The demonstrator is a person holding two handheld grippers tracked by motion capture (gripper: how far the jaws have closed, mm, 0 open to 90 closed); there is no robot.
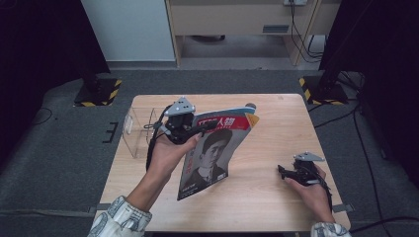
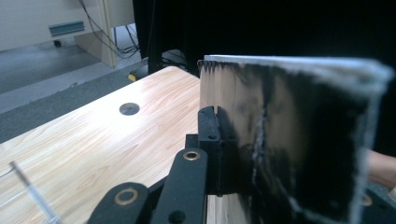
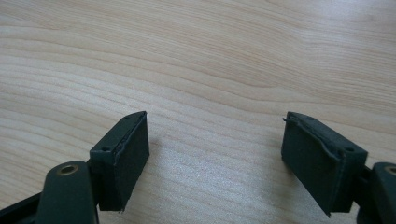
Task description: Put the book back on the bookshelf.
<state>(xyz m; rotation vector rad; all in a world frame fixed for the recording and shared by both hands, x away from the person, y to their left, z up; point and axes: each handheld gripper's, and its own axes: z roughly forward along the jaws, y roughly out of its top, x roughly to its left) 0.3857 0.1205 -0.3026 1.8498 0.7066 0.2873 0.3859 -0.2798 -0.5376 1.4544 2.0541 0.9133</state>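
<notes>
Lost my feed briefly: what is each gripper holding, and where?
Left gripper clamps the magazine near its top edge; right gripper is open, holding nothing.

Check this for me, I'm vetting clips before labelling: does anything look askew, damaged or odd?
Only the magazine stands out: the left gripper is shut on its top edge and holds it tilted, lower corner near the table, pages fanning at the top right corner. No damage shows. The right gripper rests open on the wood, and the clear box stands straight.

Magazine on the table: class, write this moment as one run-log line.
left gripper: shut on magazine, lifted tilted | right gripper: open, empty | clear rack: left of magazine
</notes>
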